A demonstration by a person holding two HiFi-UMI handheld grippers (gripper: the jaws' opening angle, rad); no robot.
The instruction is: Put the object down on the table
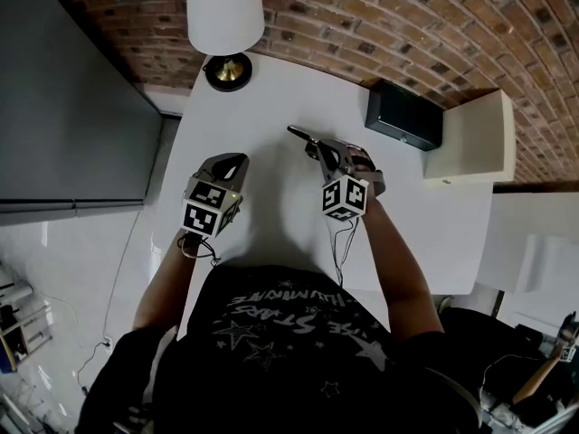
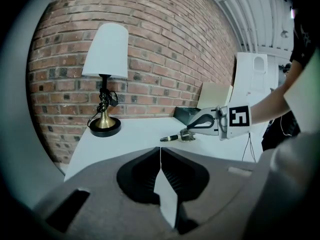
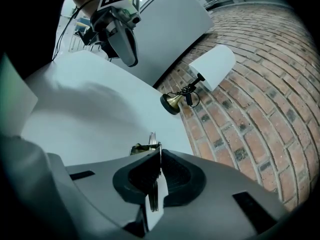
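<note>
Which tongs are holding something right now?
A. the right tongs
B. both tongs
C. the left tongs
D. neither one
A: the right tongs are shut on a thin metal tool that pokes out past their tips, while the left tongs are shut with nothing between them.

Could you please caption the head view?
Right gripper holds a slim object over the white table; left gripper shut, empty.
</note>
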